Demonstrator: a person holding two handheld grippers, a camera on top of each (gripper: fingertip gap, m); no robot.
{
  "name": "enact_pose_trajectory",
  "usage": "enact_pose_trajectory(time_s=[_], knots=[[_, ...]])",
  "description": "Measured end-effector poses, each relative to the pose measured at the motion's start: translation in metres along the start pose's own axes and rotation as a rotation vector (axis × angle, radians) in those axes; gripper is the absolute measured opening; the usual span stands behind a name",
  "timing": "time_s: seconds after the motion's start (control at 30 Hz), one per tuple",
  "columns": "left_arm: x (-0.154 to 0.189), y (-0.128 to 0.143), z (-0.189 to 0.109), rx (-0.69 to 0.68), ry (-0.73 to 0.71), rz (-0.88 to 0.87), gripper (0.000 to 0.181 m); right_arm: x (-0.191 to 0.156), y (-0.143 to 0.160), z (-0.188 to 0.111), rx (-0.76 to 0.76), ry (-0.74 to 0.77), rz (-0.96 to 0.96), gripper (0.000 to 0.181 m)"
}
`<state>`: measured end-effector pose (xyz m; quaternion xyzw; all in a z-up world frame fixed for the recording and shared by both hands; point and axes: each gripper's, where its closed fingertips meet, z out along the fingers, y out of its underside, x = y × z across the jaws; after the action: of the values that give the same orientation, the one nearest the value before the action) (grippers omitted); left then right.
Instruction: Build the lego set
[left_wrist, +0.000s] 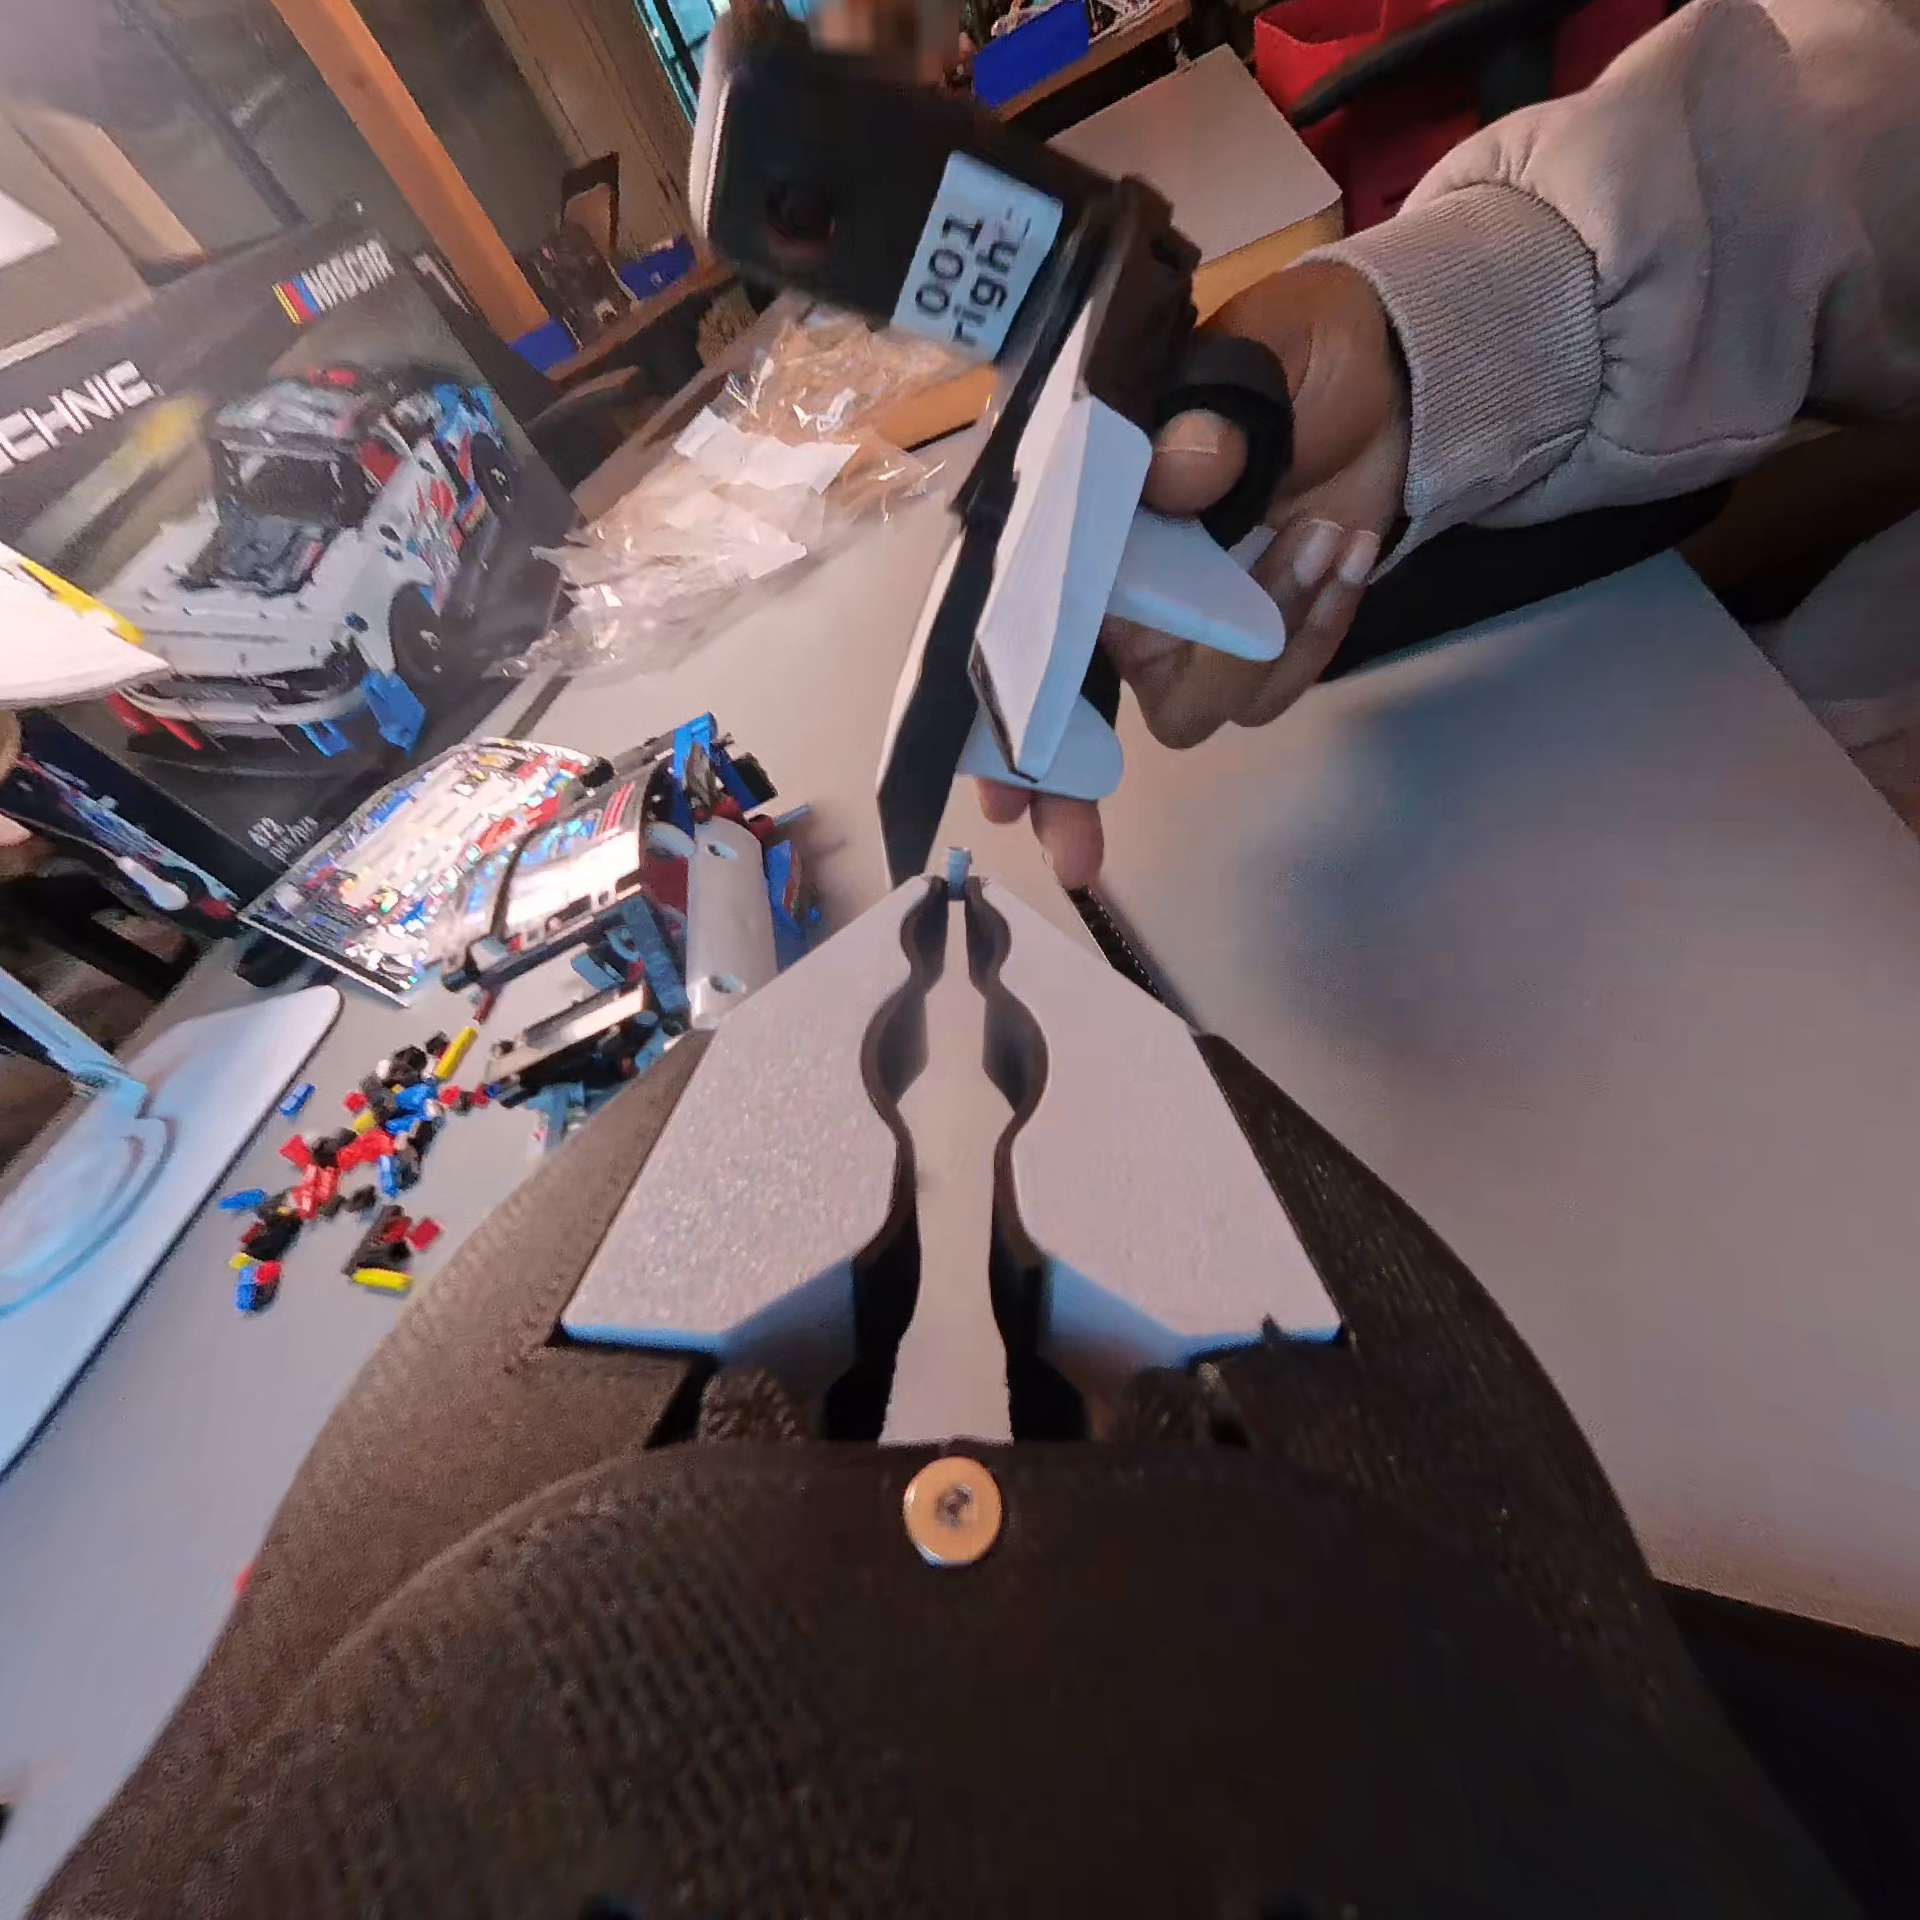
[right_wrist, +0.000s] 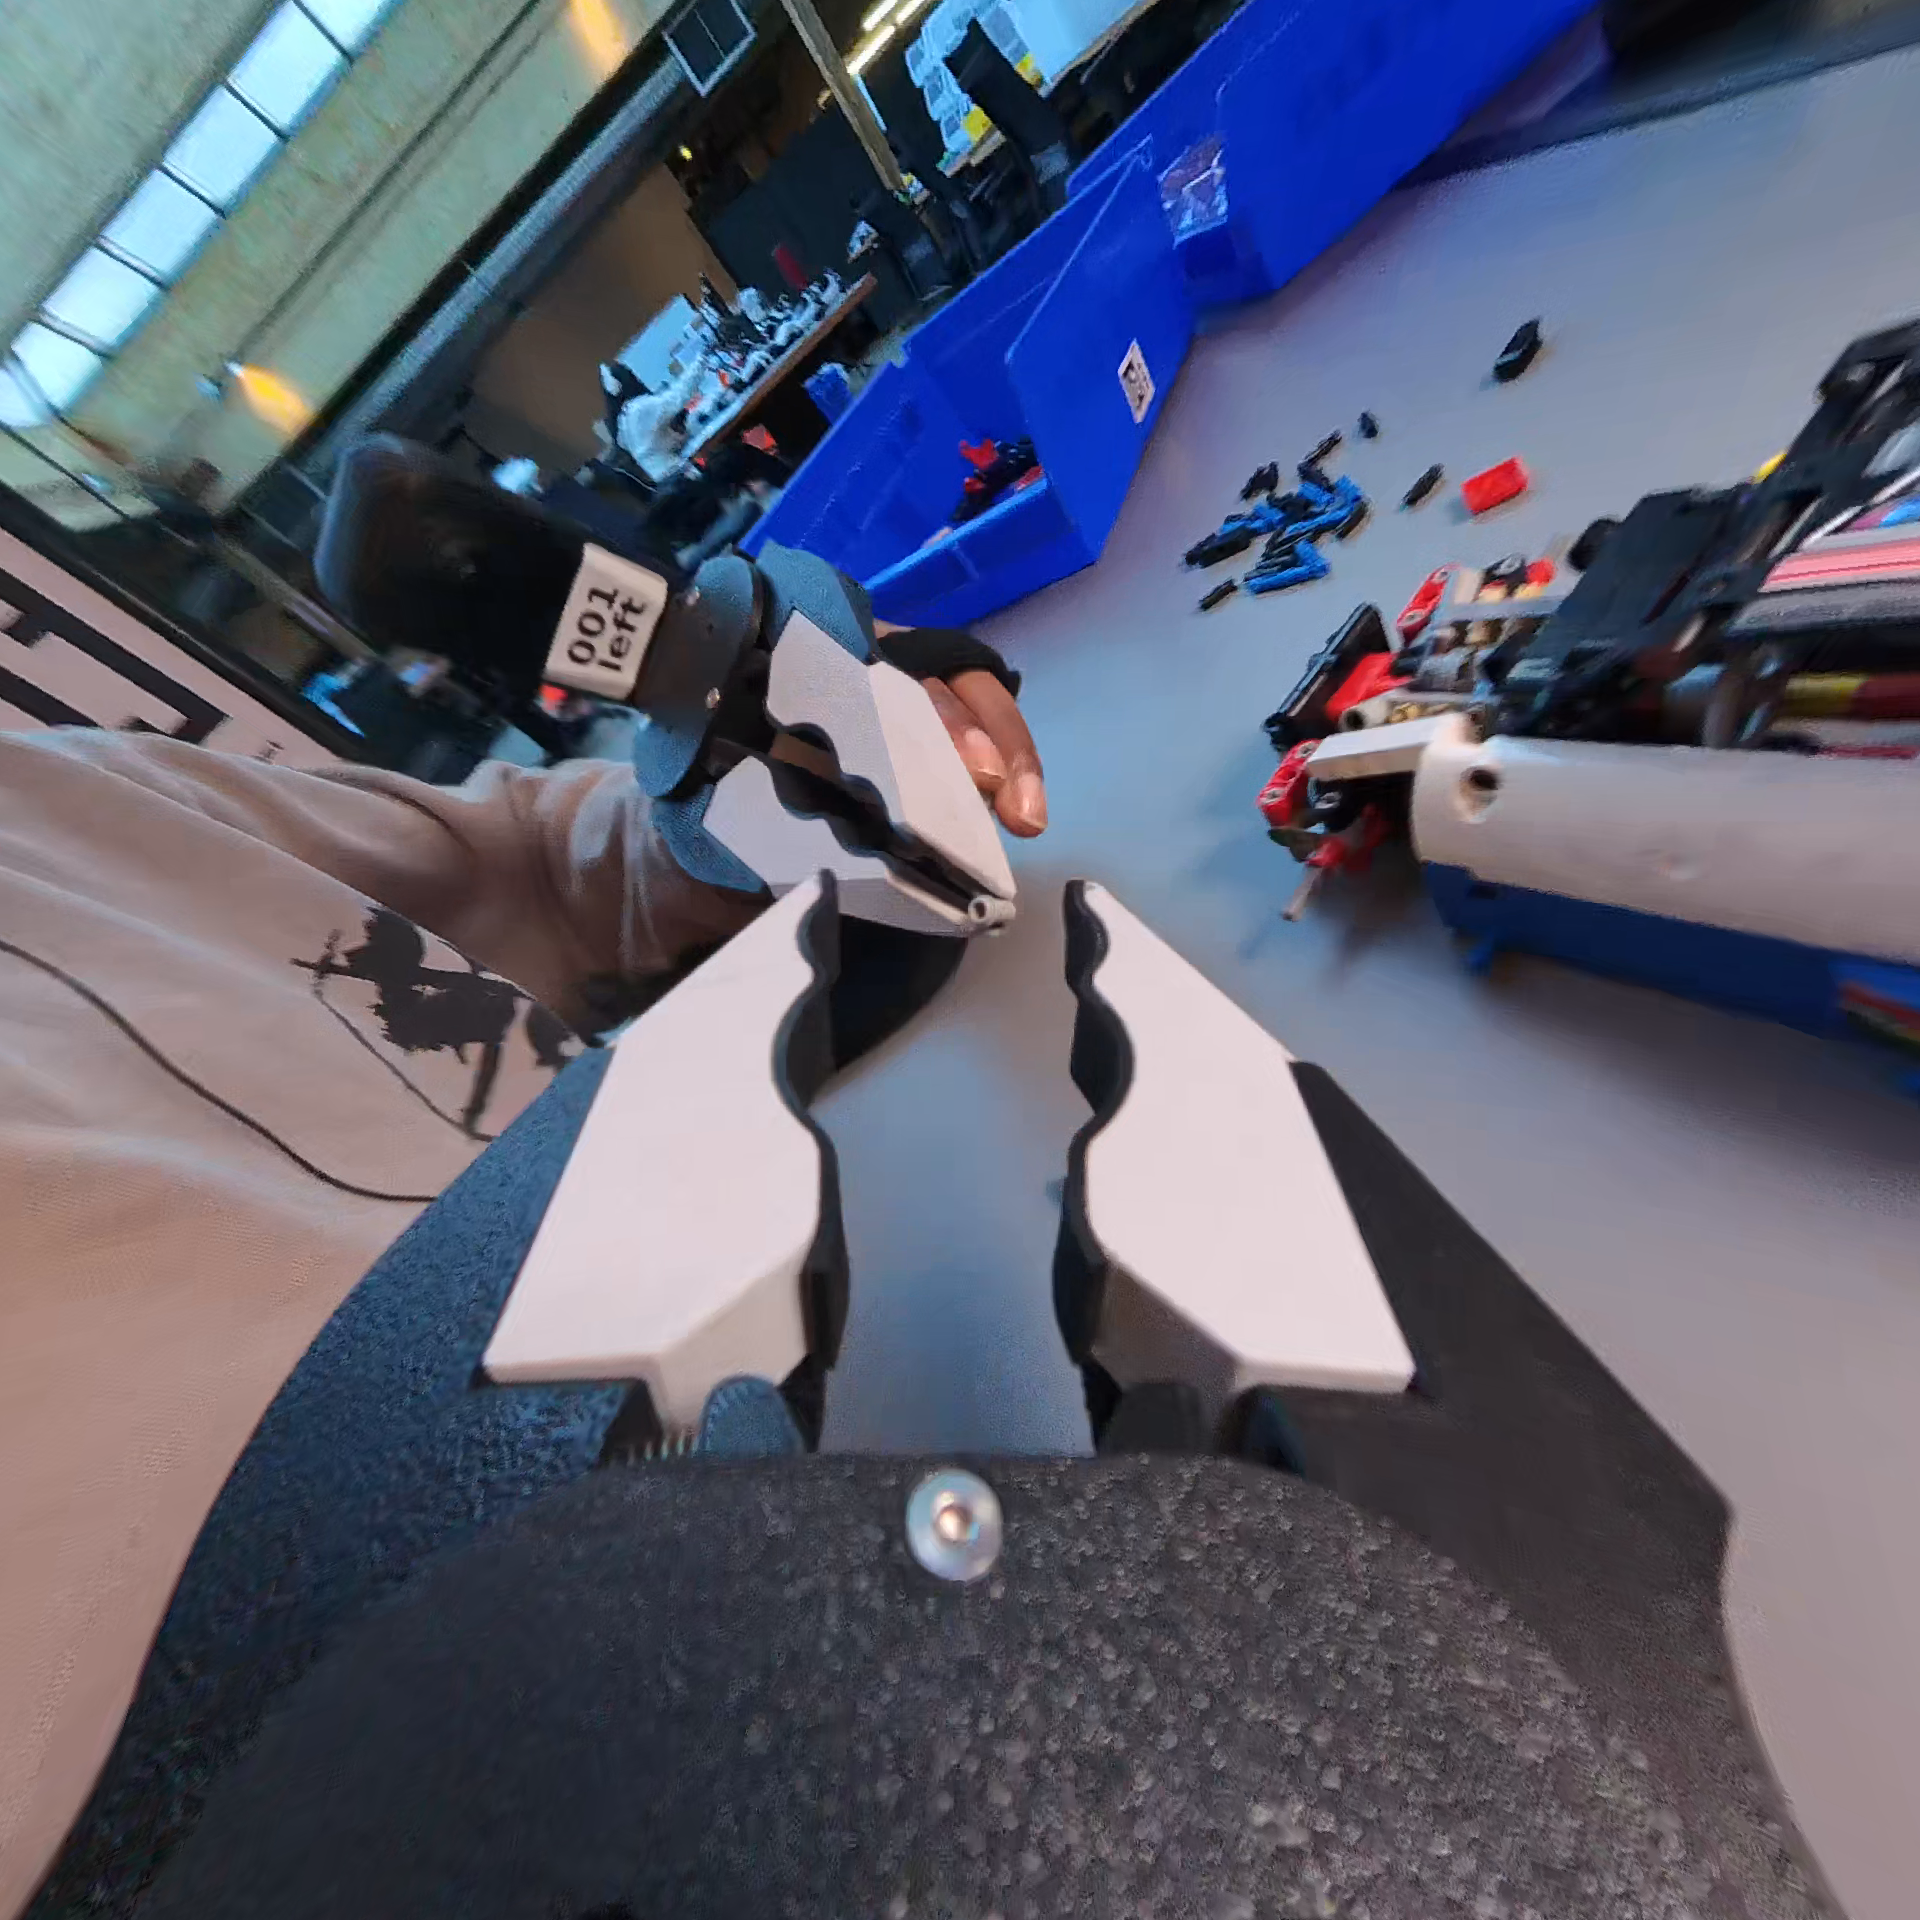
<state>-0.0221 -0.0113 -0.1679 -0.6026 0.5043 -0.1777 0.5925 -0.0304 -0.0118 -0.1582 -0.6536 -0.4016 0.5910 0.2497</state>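
My left gripper (left_wrist: 957, 896) is shut on a small grey pin (left_wrist: 957, 864) that sticks out of its tips, held above the grey table (left_wrist: 1455, 987). In the right wrist view the left gripper (right_wrist: 961, 896) and the pin (right_wrist: 989, 912) sit just ahead of my right gripper (right_wrist: 945, 899), which is open and empty, its tips either side of the pin's level. The right gripper (left_wrist: 971, 800) also shows in the left wrist view, held by a hand, pointing down at the pin. The partly built Lego car (left_wrist: 634, 914) (right_wrist: 1662, 727) lies on the table.
A pile of loose red, blue, black and yellow pieces (left_wrist: 353, 1174) lies left of the car, with more (right_wrist: 1288, 530) beyond. A sticker sheet (left_wrist: 416, 862), the set's box (left_wrist: 260, 499), plastic bags (left_wrist: 748, 488) and blue bins (right_wrist: 1039, 416) stand around. My two grippers' fingertips are within a few centimetres of each other.
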Motion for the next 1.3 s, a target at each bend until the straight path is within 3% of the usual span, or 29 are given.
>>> enact_pose_trajectory(time_s=[0.03,0.17,0.8,0.97,1.1,1.2,1.3], knots=[[-0.001,0.003,0.001,-0.014,0.015,-0.041,0.002,0.006,-0.001,-0.004,-0.012,0.056,-0.077,0.03],[-0.001,0.013,0.004,-0.064,0.033,-0.1,0.002,0.014,0.011,-0.005,-0.132,0.182,-0.273,0.017],[0.008,0.019,0.008,-0.117,0.063,-0.058,0.001,0.019,0.023,0.004,-0.229,0.216,-0.378,0.003],[0.01,0.023,0.012,-0.139,0.086,-0.151,0.008,0.028,0.012,-0.022,-0.289,0.257,-0.415,0.003],[0.032,0.038,0.02,-0.245,0.239,-0.17,0.02,0.047,0.03,-0.054,-0.592,0.299,-0.504,0.003],[0.049,0.051,0.023,-0.35,0.383,-0.247,0.027,0.049,0.048,-0.056,-0.791,0.262,-0.614,0.003],[0.051,0.053,0.025,-0.383,0.401,-0.263,0.026,0.052,0.052,-0.059,-0.916,0.23,-0.724,0.004]])
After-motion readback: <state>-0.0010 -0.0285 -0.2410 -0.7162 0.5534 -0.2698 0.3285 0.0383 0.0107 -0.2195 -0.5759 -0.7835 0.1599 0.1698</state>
